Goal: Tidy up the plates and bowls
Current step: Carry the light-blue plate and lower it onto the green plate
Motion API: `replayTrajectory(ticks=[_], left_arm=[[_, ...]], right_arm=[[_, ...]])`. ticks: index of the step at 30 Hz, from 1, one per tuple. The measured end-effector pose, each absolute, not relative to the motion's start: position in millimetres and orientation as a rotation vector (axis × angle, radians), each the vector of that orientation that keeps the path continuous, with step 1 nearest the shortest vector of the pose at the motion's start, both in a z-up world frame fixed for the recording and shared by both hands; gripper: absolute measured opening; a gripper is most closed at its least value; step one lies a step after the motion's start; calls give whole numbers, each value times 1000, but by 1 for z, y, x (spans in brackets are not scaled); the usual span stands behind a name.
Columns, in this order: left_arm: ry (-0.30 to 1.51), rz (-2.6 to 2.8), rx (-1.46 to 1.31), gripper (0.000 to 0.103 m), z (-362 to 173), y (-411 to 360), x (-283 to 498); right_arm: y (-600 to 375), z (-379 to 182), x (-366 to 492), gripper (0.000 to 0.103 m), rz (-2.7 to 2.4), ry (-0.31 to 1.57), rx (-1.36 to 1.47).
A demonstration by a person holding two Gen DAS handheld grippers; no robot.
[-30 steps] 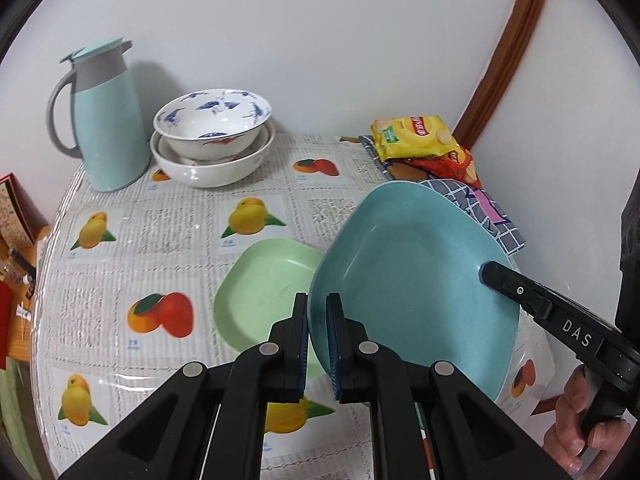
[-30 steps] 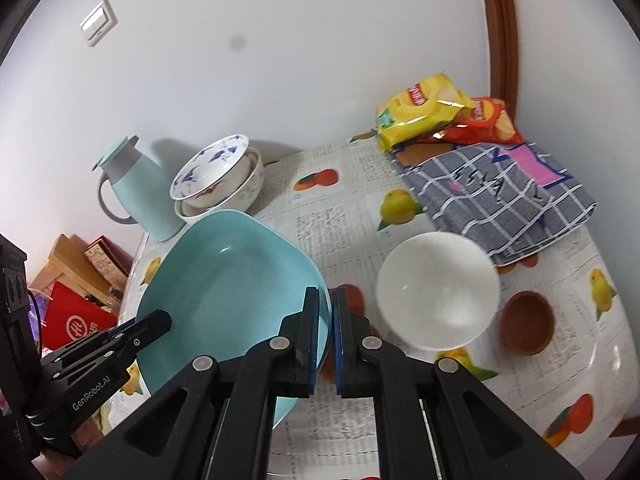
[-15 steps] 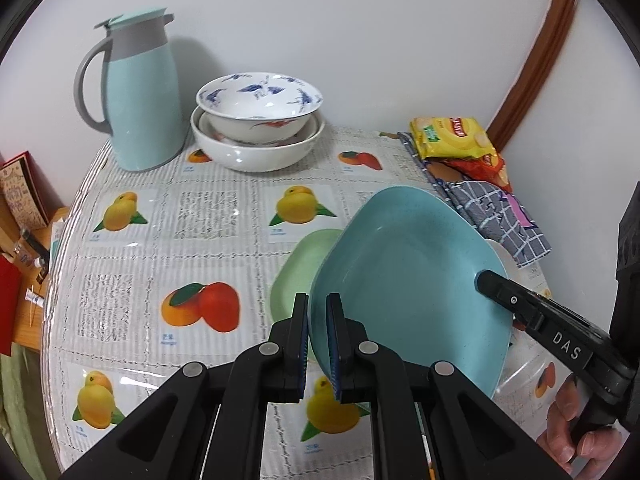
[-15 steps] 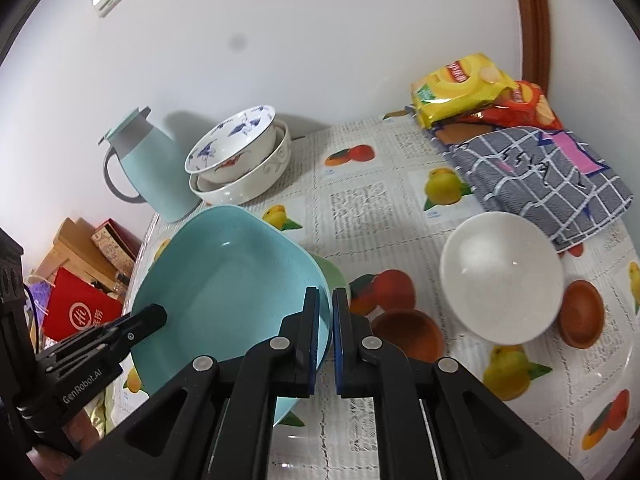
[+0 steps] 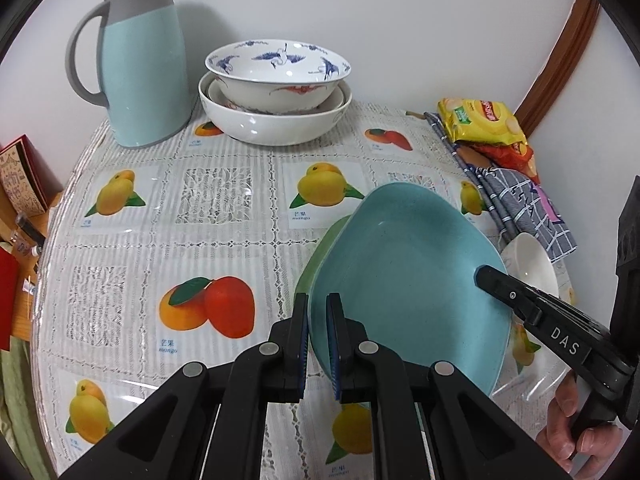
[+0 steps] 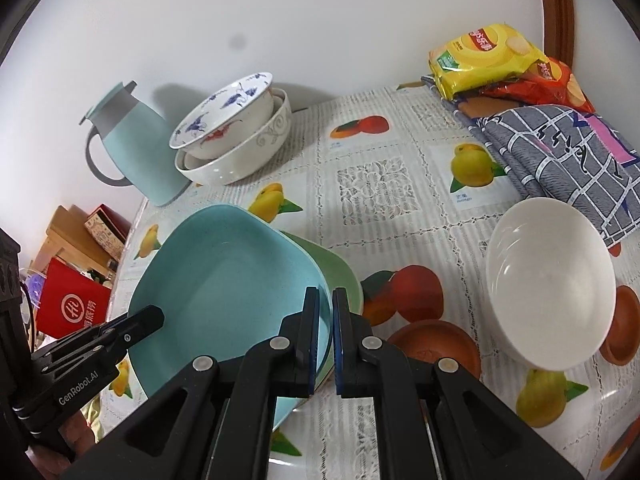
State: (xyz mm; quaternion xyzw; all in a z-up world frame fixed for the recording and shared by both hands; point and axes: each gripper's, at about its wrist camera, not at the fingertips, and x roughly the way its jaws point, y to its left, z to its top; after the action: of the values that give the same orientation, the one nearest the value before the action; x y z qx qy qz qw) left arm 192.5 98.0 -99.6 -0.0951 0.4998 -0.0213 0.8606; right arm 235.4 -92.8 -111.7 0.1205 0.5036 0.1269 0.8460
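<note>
Both grippers are shut on the rim of a large blue square plate (image 5: 404, 284), one on each side. My left gripper (image 5: 318, 316) pinches its near left edge; my right gripper (image 6: 326, 312) pinches the opposite edge. The blue plate (image 6: 228, 276) hangs low over a green plate (image 5: 320, 256), which shows under it in the right wrist view (image 6: 340, 276); I cannot tell if they touch. A white bowl (image 6: 548, 280) and two small brown dishes (image 6: 436, 344) stand to the right. A blue-patterned bowl (image 5: 276, 68) sits stacked in white bowls at the back.
A pale blue thermos jug (image 5: 140, 64) stands at the back left by the wall. Snack bags (image 6: 488, 60) and a folded checked cloth (image 6: 560, 152) lie at the back right. The fruit-print tablecloth (image 5: 200, 200) covers the round table. Boxes (image 6: 72, 300) sit beyond its left edge.
Both grippers carried the blue plate down and toward the green plate; it now covers most of the green plate. The stacked bowls and jug look nearer in the left view.
</note>
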Motion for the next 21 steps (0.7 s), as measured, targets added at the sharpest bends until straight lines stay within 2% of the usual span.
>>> replayTrajectory(ticks=[11,21], left_arm=[[1102,-25,-181,9,-128,97,213],[1129,-27,-166,9,-140,98,218]], right_arm=[[-87,-144,255,7,272,1111,212],[-77,-148,262,10,287,1099,123]])
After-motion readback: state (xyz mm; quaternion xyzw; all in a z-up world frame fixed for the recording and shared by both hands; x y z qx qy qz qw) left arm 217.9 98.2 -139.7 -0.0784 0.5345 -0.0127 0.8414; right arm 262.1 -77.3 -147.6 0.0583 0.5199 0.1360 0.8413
